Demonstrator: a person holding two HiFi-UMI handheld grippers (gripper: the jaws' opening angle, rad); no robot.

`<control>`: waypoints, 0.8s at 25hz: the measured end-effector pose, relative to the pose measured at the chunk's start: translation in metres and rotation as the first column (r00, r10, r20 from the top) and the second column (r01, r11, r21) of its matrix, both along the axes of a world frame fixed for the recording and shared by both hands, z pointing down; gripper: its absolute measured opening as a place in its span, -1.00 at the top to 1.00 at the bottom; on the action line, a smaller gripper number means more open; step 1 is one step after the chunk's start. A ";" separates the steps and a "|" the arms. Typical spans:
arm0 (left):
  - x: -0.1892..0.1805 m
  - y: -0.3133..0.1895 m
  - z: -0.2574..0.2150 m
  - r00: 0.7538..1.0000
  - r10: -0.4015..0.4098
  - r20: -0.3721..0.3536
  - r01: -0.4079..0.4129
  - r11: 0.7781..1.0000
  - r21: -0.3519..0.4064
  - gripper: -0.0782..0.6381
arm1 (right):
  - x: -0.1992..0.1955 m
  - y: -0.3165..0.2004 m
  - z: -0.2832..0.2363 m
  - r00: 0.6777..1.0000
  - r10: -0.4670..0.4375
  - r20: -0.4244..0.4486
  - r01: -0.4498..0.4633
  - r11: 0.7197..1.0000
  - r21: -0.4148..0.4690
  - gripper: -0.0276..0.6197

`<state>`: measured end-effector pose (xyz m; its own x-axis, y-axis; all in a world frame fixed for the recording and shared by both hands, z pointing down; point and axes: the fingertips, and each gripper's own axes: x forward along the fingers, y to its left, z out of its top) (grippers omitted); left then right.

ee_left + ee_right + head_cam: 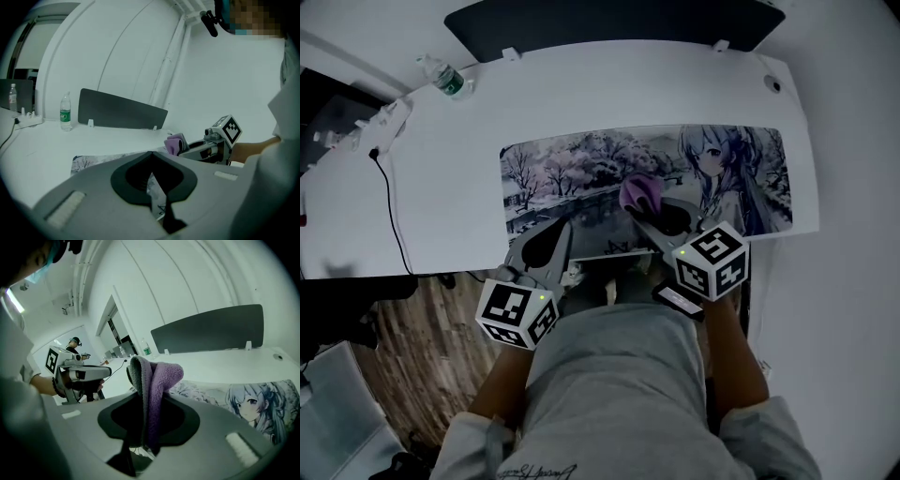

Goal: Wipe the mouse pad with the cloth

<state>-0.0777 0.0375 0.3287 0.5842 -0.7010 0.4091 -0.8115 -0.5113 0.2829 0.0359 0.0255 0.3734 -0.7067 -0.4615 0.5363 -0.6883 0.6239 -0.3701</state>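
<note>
White desk (441, 206) carried the pad (572, 173). My right gripper (645, 210) was clamped on the cloth (638, 192) above the pad's near edge. The cloth looked like soft, light fleece, best pinched at a fold. My left gripper (562, 230) sat closed on nothing beside it.

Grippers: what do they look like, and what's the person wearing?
The left gripper and right gripper are grey, broad-bodied, with black jaw pads. Each carries a white cube with black square markers. The person wears a grey short-sleeved shirt.
</note>
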 end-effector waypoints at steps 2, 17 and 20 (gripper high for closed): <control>0.014 0.001 -0.005 1.000 0.003 0.002 -0.003 1.000 0.005 0.73 | 0.012 0.002 -0.008 1.000 0.010 0.008 -0.010 1.000 0.014 0.55; 0.046 0.014 -0.047 1.000 -0.025 0.001 0.025 0.998 0.055 0.73 | 0.036 0.023 -0.081 0.999 0.000 0.050 -0.007 0.990 0.142 0.56; 0.049 0.014 -0.055 1.000 -0.012 0.000 0.012 0.997 0.074 0.73 | 0.035 0.029 -0.098 0.998 0.005 0.056 -0.014 0.987 0.163 0.56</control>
<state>-0.0284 0.0515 0.2735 0.5750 -0.7365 0.3564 -0.8181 -0.5207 0.2441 0.0709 0.0549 0.2750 -0.7284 -0.5464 0.4134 -0.6758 0.6724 -0.3019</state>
